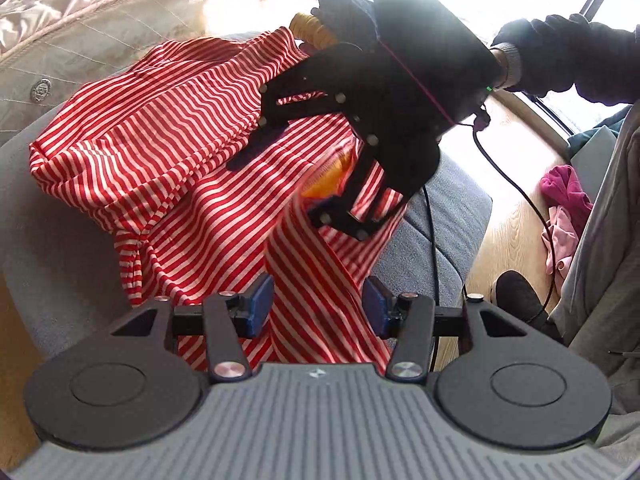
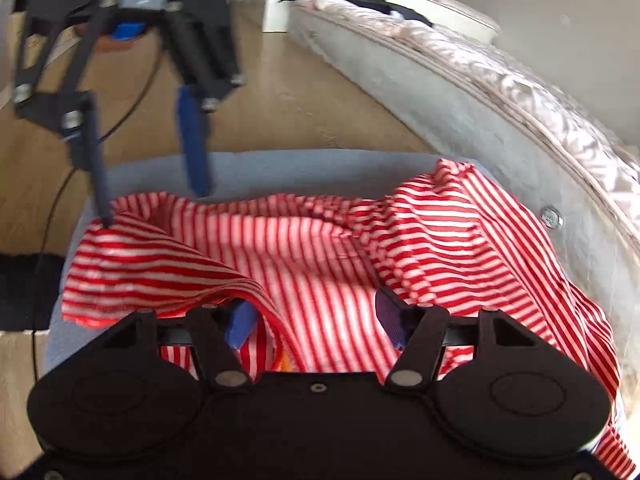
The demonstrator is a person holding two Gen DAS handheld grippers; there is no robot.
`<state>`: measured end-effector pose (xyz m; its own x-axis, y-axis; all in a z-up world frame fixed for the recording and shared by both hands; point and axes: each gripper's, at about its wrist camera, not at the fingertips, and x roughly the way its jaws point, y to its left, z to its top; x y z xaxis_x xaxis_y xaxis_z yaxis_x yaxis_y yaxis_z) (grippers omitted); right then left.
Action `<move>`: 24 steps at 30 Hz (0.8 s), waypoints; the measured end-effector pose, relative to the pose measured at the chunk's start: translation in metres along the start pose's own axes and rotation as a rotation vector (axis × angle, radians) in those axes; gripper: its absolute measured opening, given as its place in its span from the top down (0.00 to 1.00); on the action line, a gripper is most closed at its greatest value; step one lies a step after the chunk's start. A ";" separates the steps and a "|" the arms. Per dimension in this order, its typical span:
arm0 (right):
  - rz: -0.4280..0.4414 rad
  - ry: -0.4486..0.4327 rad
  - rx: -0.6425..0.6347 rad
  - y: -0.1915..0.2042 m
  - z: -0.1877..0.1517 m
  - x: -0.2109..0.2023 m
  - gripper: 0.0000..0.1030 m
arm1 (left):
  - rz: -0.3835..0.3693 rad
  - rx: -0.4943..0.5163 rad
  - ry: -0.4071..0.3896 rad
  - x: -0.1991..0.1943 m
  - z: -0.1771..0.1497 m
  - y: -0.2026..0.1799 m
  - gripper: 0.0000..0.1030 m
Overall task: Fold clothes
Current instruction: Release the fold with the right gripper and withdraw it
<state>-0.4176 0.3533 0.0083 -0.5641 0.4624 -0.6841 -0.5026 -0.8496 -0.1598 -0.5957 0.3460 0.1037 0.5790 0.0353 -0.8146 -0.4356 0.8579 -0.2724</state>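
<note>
Nearest, in the left wrist view: left gripper [image 1: 318, 308] held low and level, blue pads [image 1: 260, 308] standing well apart, nothing clamped. Between them, a raised band of the red-and-white striped garment [image 1: 160, 140], passing through the gap; cannot tell whether it touches either pad. On the ribbed grey housing, one small pale mark, too small to read.

In its own view: right gripper [image 2: 316, 324] pointed down across the cloth, jaws likewise wide. One fold draped over its left pad [image 2: 240, 328], striped fabric filling the gap, no grip on it. Seen from the left camera, angled steeply over the middle of the garment, one finger laid on the stripes. Behind it, a dark sleeve [image 1: 560, 52]; hand itself mostly hidden by the black housing.

Garment rumpled, spread over most of a grey cushion [image 1: 452, 208], bunched high on the side toward the bed. Something orange [image 1: 324, 176] showing by the cloth under the right gripper; cannot tell what. A black cable [image 1: 516, 188] trailing off that gripper toward the floor.

Farther out: wooden floor [image 1: 516, 240], a heap of pink clothes [image 1: 564, 200] near the person's grey-clad leg. Beside the cushion, a bed [image 1: 100, 40] with shiny quilted cover; on its side a round metal badge [image 1: 40, 90], lettering unreadable. Beyond, a bright window.
</note>
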 end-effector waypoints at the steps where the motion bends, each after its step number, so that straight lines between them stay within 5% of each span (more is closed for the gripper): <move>1: -0.019 -0.002 0.047 -0.010 -0.001 0.001 0.37 | 0.003 -0.003 0.001 -0.002 -0.001 0.001 0.46; 7: -0.021 0.025 0.344 -0.055 -0.015 -0.005 0.37 | -0.143 0.018 0.043 0.005 -0.011 -0.007 0.46; 12: -0.007 0.050 0.391 -0.055 -0.032 -0.009 0.37 | -0.254 0.085 0.188 0.040 -0.036 -0.033 0.45; 15: 0.003 0.059 0.354 -0.045 -0.036 -0.009 0.37 | -0.156 0.075 0.201 0.060 -0.043 -0.034 0.45; 18: 0.007 0.044 0.325 -0.037 -0.033 -0.012 0.37 | -0.147 0.004 0.195 0.071 -0.042 -0.022 0.45; 24: -0.030 0.026 0.257 -0.027 -0.030 -0.027 0.31 | 0.042 -0.101 -0.113 0.041 -0.016 0.006 0.39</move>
<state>-0.3689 0.3567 0.0092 -0.5307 0.4769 -0.7007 -0.6711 -0.7413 0.0037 -0.5855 0.3445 0.0607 0.6302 0.1321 -0.7651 -0.5248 0.7987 -0.2943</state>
